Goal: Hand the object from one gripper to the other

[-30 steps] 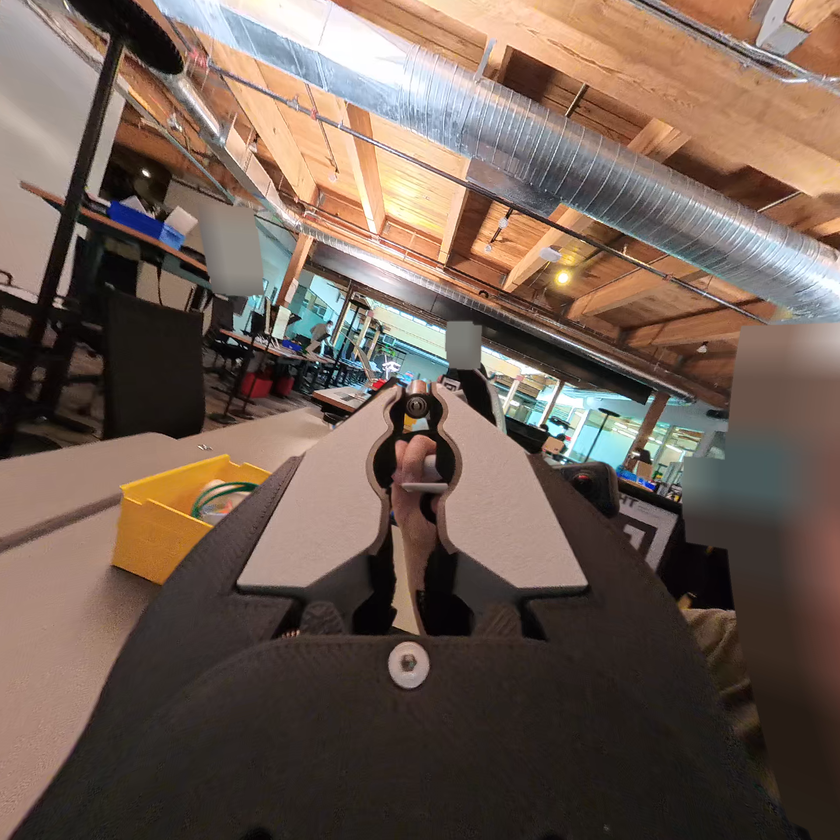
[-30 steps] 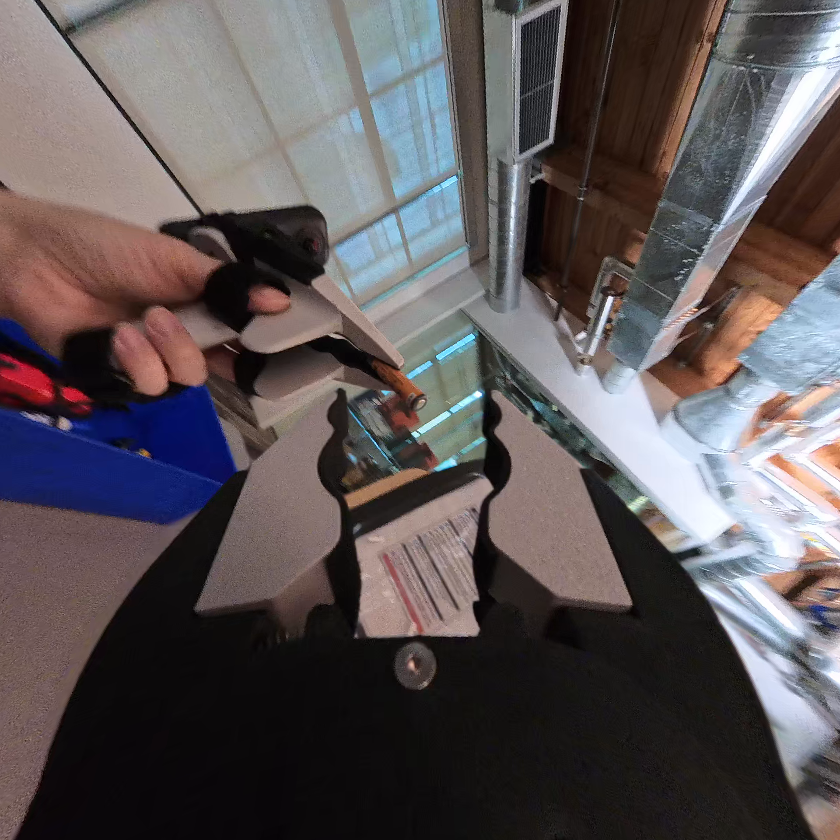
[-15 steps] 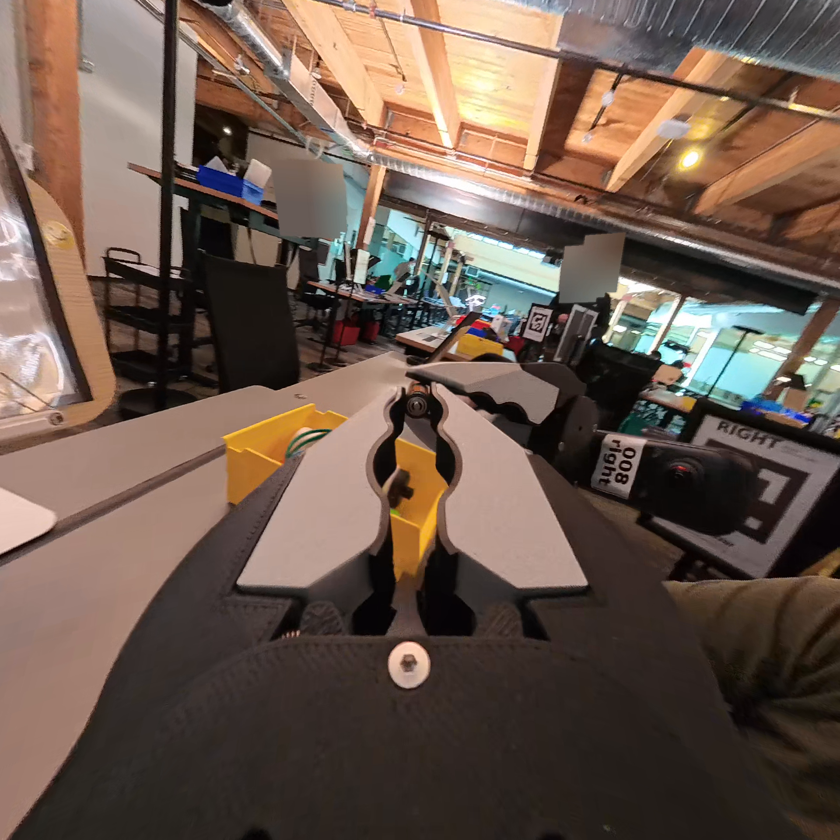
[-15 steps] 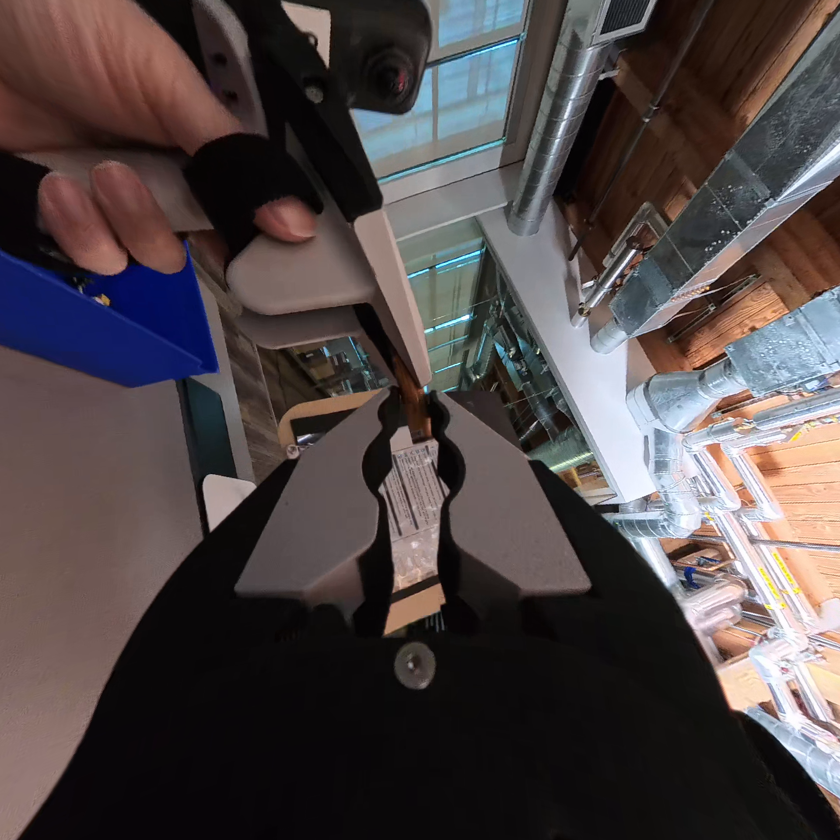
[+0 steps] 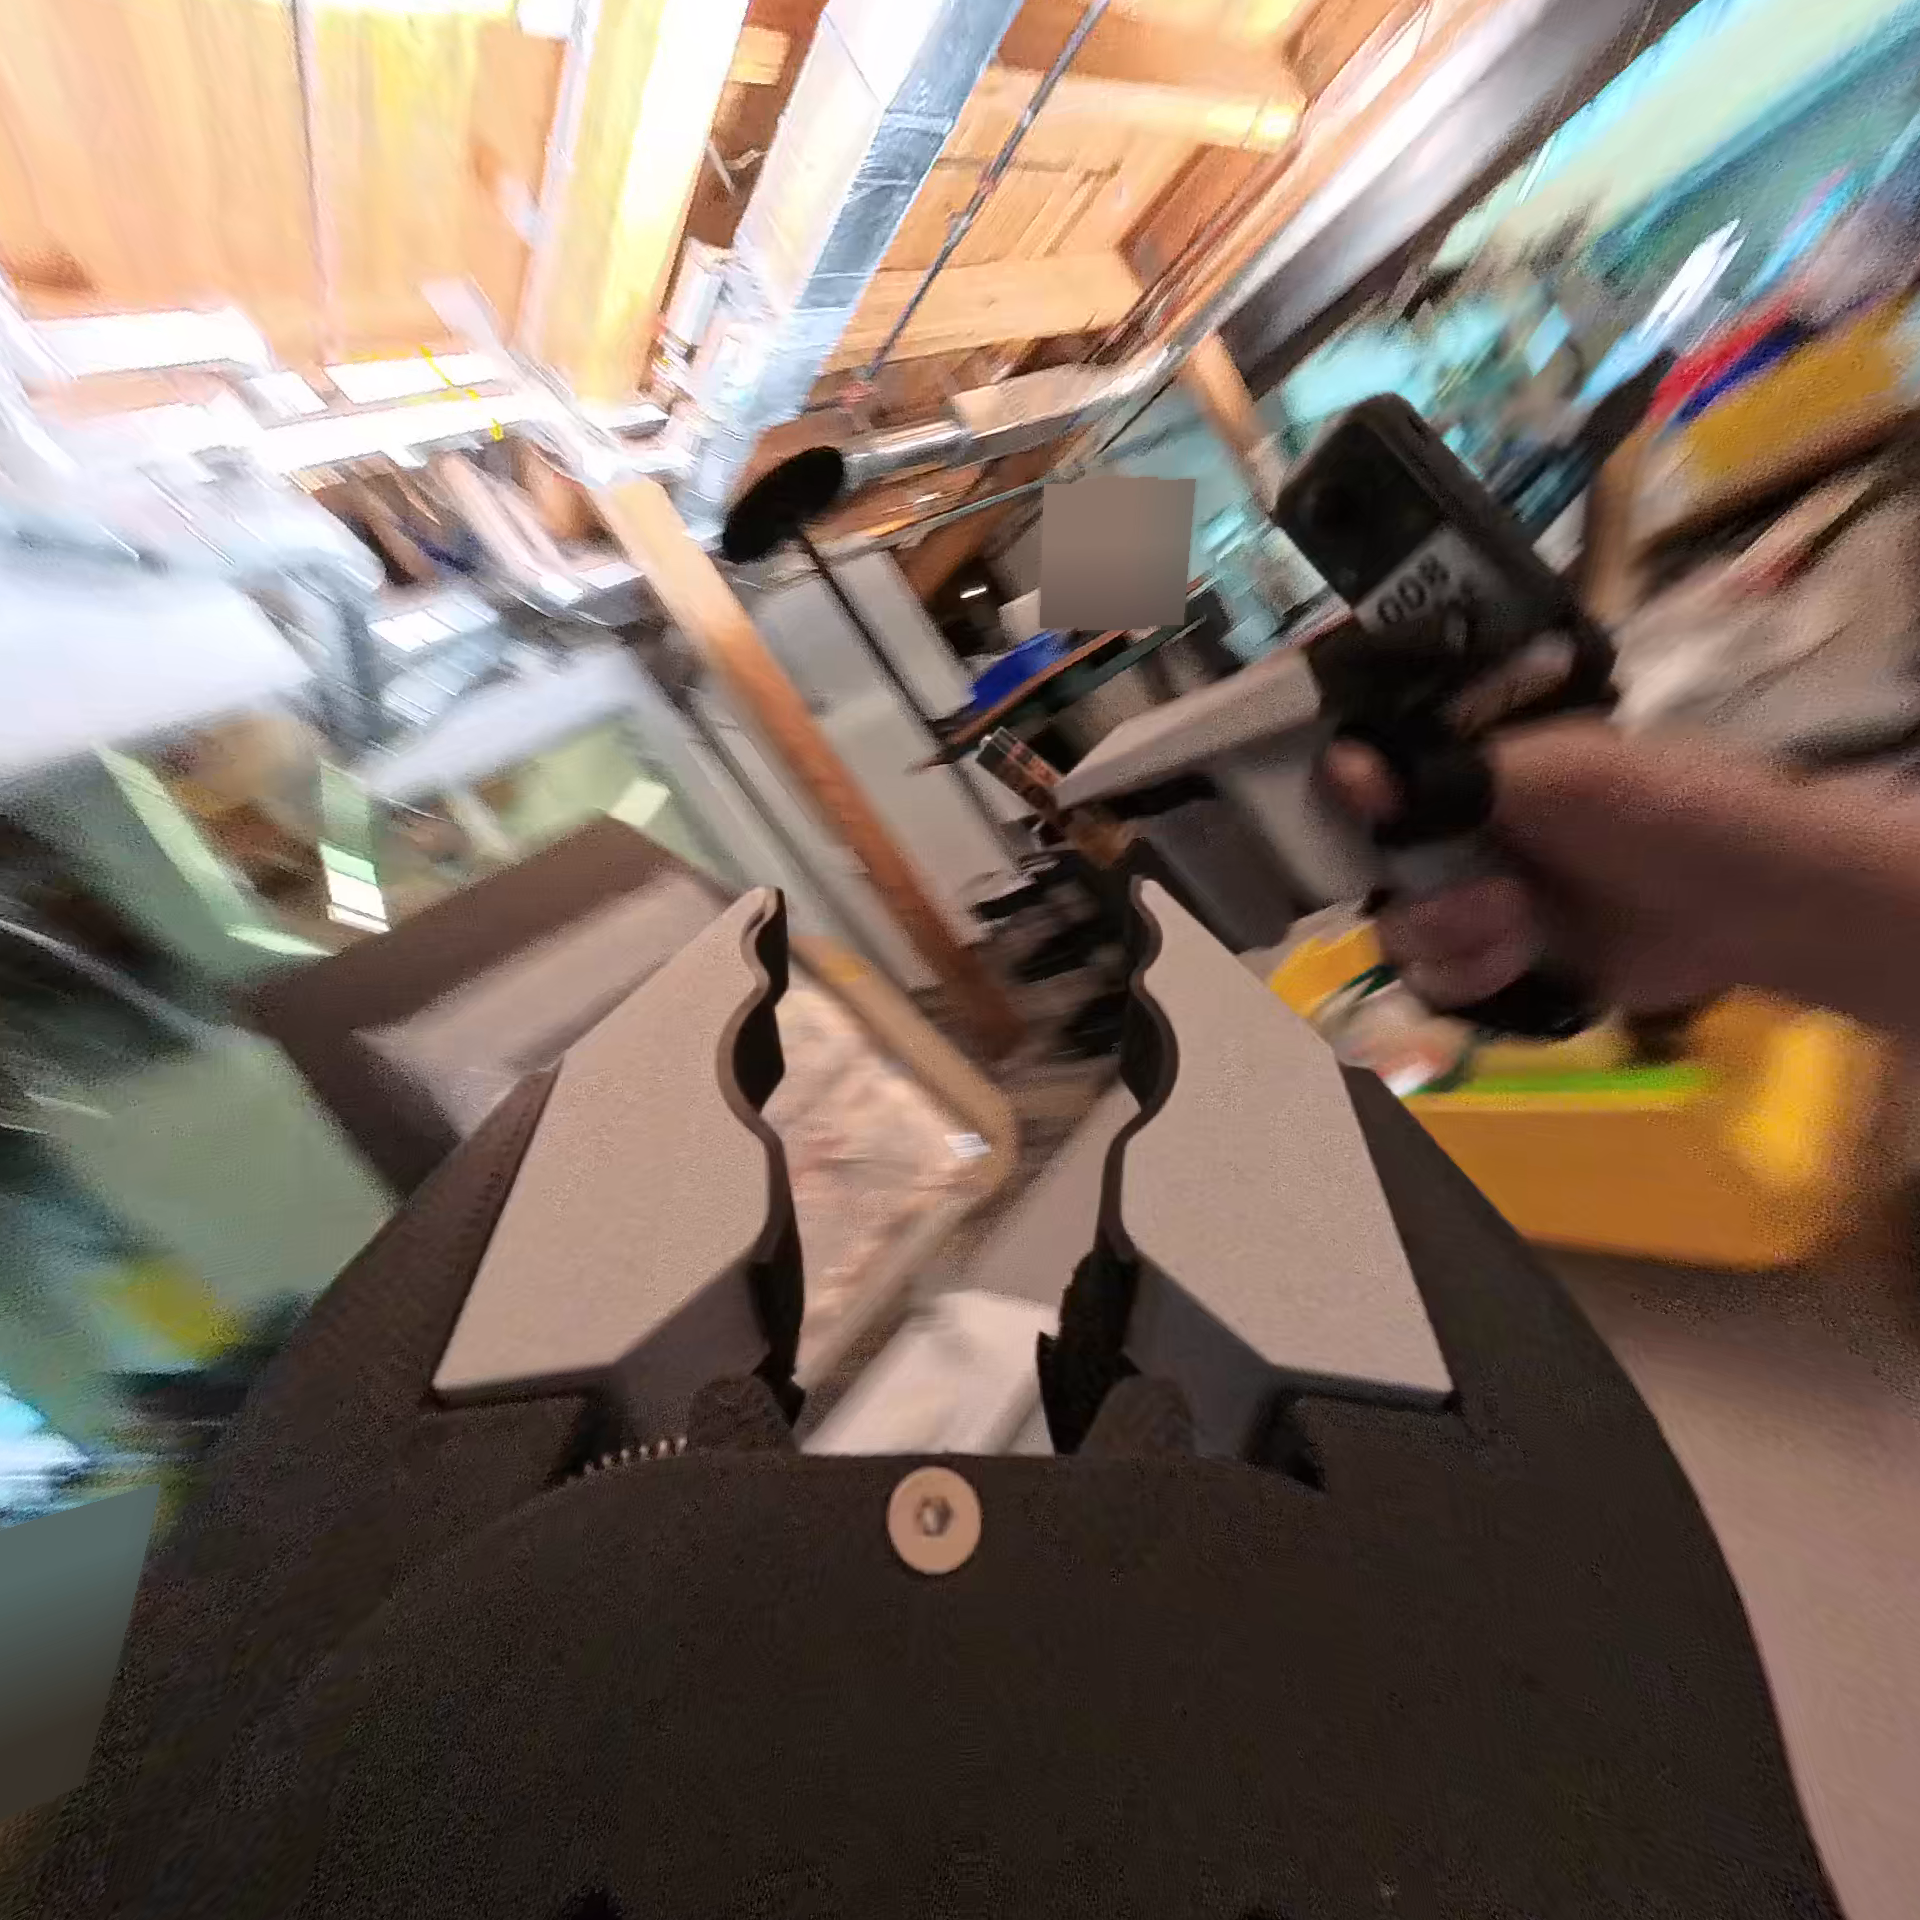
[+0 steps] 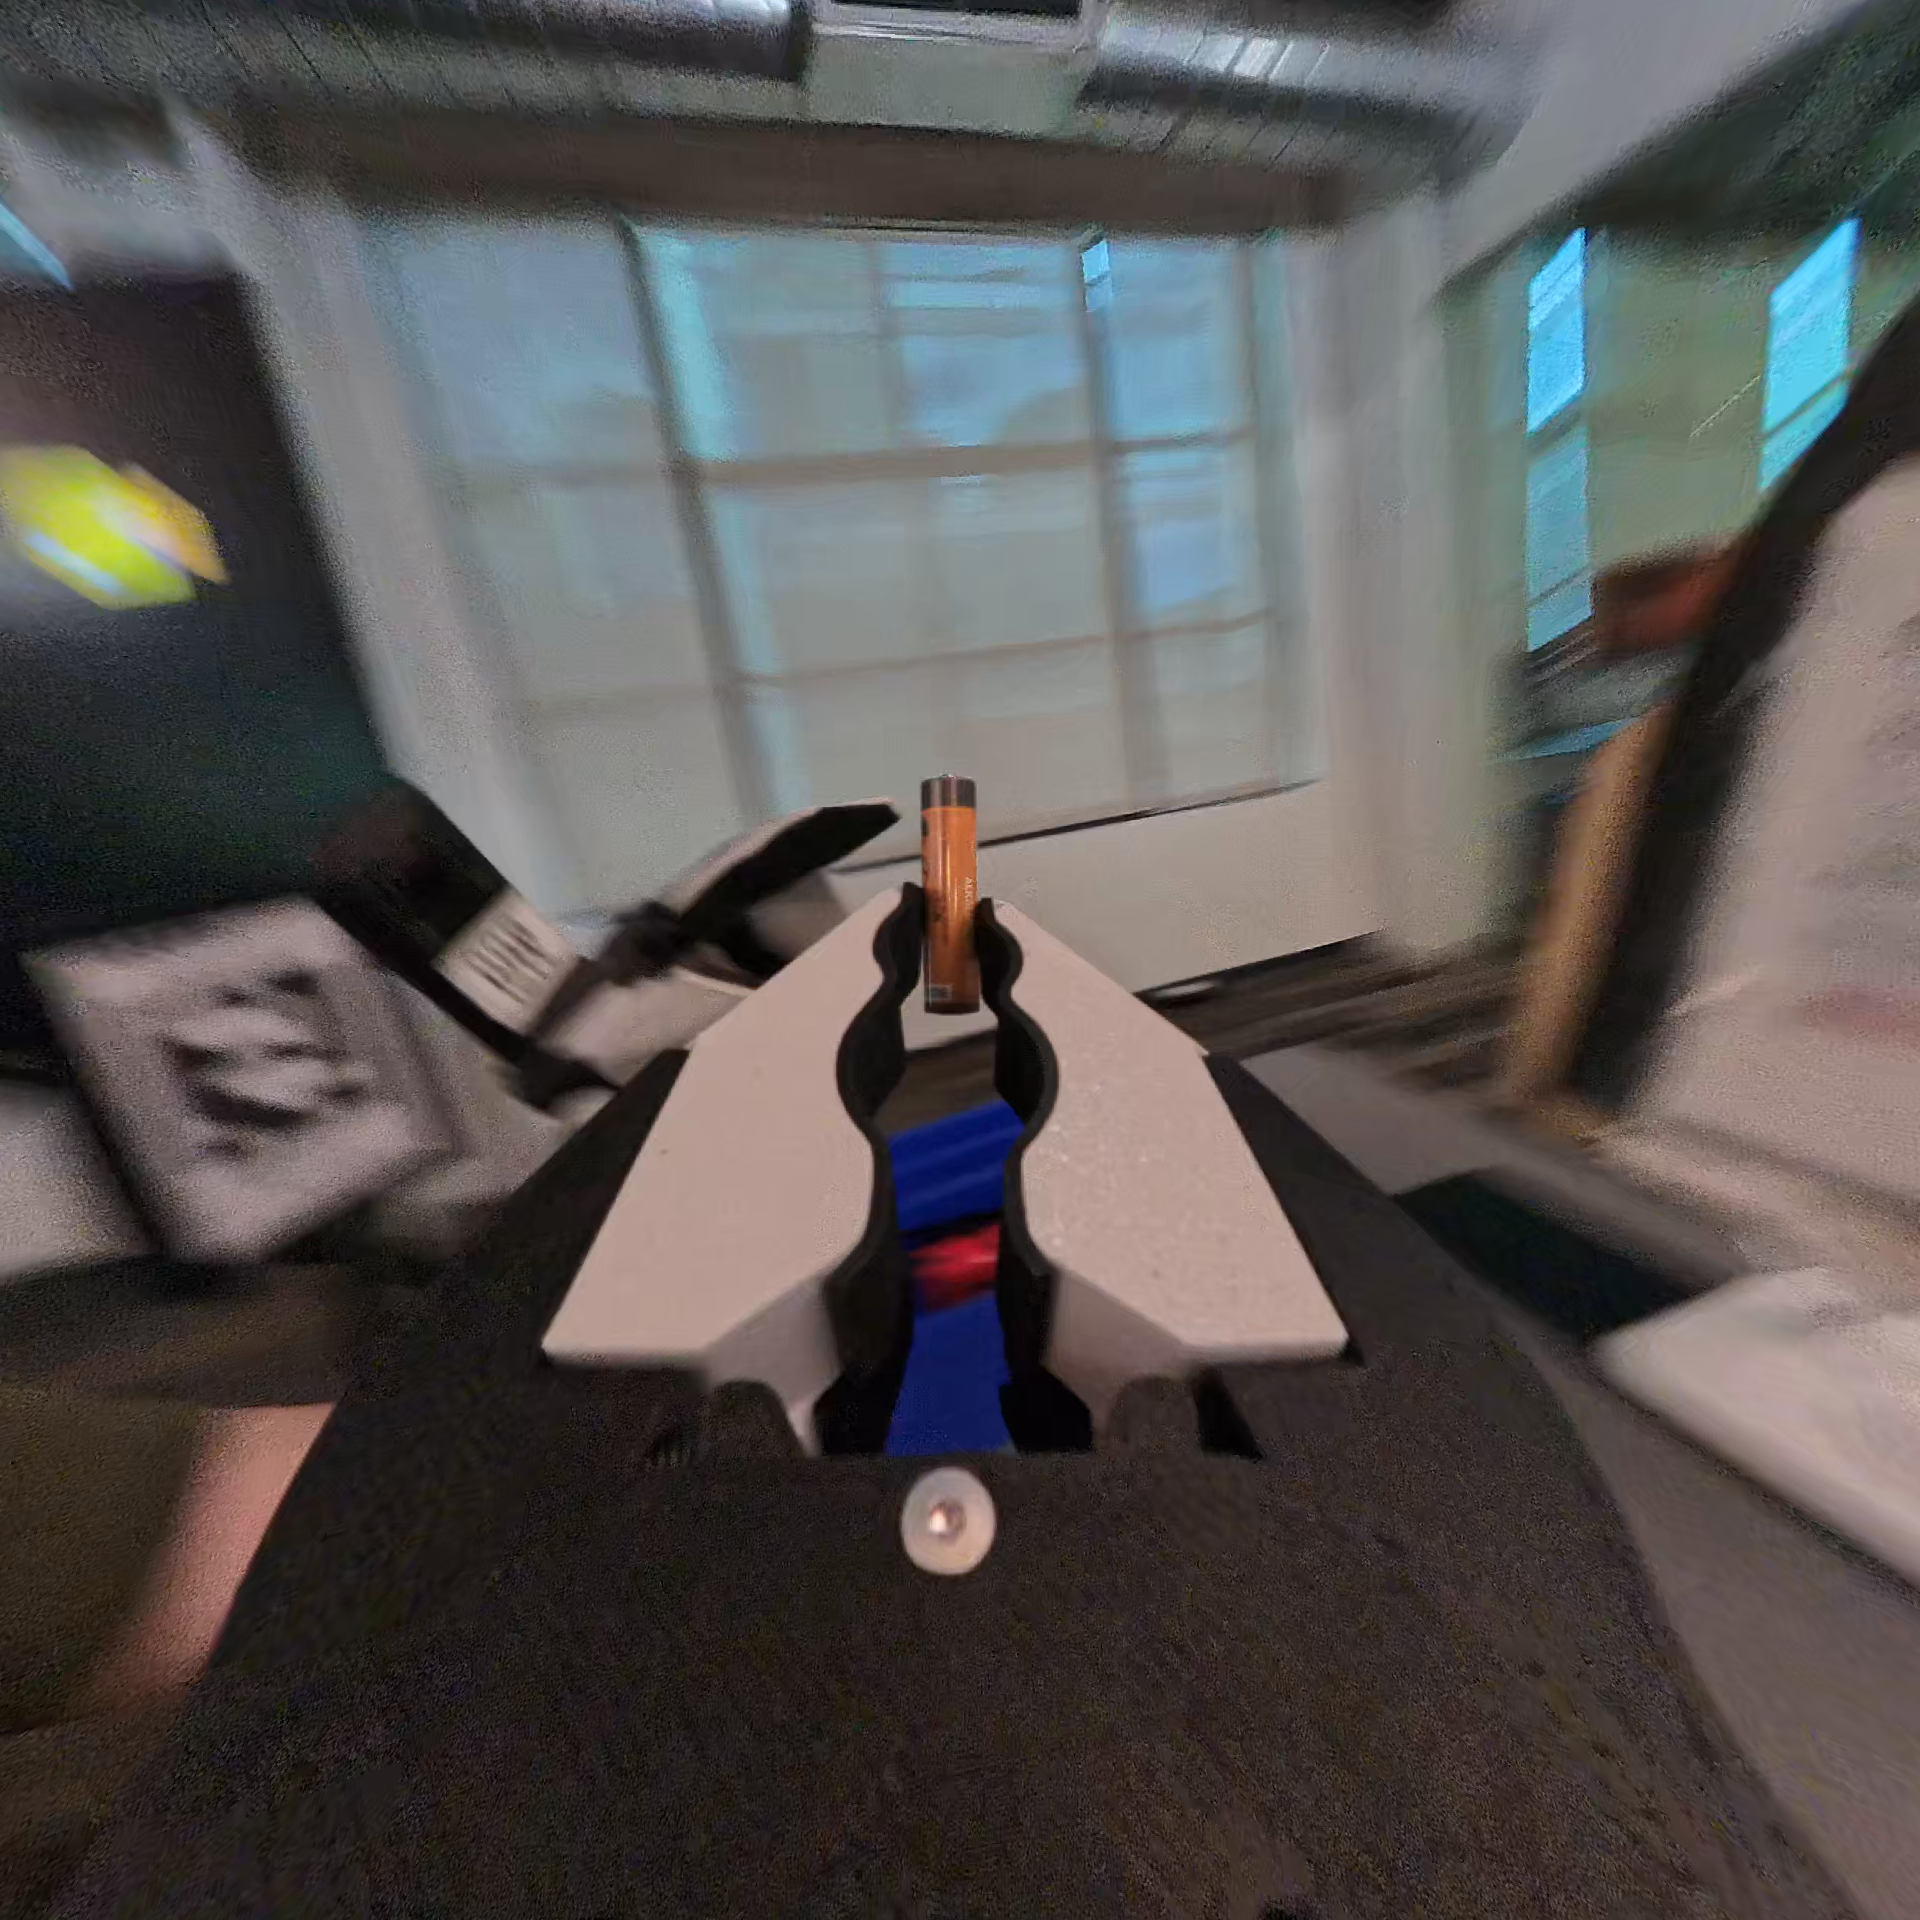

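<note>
left tongs [image 5: 951, 914], seen in the left wrist view, are spread wide with nothing between the grey fingers. past them, up to the right, a hand [image 5: 1621, 873] grips the right tongs [image 5: 1060, 795], which pinch a slim orange-and-black cylindrical battery [image 5: 1018, 756] at their tip, above a blurred yellow plastic bin [image 5: 1621, 1174].

right tongs [image 6: 951, 914], in the right wrist view, are clamped on the battery [image 6: 949, 894]. it stands upright, its grey metal cap on top and orange body between the tips, with the left tongs [image 6: 790, 847] just beside it to the left.
</note>
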A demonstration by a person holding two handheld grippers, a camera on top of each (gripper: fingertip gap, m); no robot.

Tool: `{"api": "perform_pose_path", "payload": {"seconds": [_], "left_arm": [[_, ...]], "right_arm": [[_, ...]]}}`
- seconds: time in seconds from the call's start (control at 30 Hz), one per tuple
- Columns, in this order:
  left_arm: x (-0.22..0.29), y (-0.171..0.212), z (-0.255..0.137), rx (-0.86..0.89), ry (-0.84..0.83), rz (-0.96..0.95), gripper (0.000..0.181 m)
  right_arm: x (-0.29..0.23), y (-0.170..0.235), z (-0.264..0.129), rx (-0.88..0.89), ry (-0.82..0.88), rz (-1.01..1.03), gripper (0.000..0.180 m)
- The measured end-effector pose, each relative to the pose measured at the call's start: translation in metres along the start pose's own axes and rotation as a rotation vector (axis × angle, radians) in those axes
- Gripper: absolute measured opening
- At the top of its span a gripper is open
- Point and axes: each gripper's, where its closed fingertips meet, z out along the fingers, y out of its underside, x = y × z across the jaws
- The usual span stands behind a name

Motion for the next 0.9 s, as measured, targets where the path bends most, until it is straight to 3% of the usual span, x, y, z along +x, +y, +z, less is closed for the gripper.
{"api": "perform_pose_path", "payload": {"seconds": [0.1,0.2,0.37,0.53,0.77,0.9], "left_arm": [[0.007,0.01,-0.001,-0.08,-0.086,0.409,0.067],[0.025,0.02,0.007,-0.126,-0.038,0.449,0.071],[0.026,0.031,0.013,-0.16,-0.048,0.48,0.068],[0.03,0.026,0.011,-0.139,-0.029,0.499,0.066],[0.032,0.021,0.008,-0.115,-0.024,0.52,0.045],[0.032,0.02,0.007,-0.113,-0.023,0.534,0.045]], "right_arm": [[-0.001,0.01,0.0,-0.009,-0.213,0.409,0.008],[-0.003,0.02,0.004,-0.024,-0.323,0.567,0.008],[-0.028,0.034,0.011,-0.08,-0.503,0.674,0.008],[-0.028,0.046,0.015,-0.124,-0.501,0.68,0.008],[-0.034,0.047,0.011,-0.157,-0.521,0.635,0.007],[-0.036,0.048,0.011,-0.167,-0.527,0.635,0.008]]}}
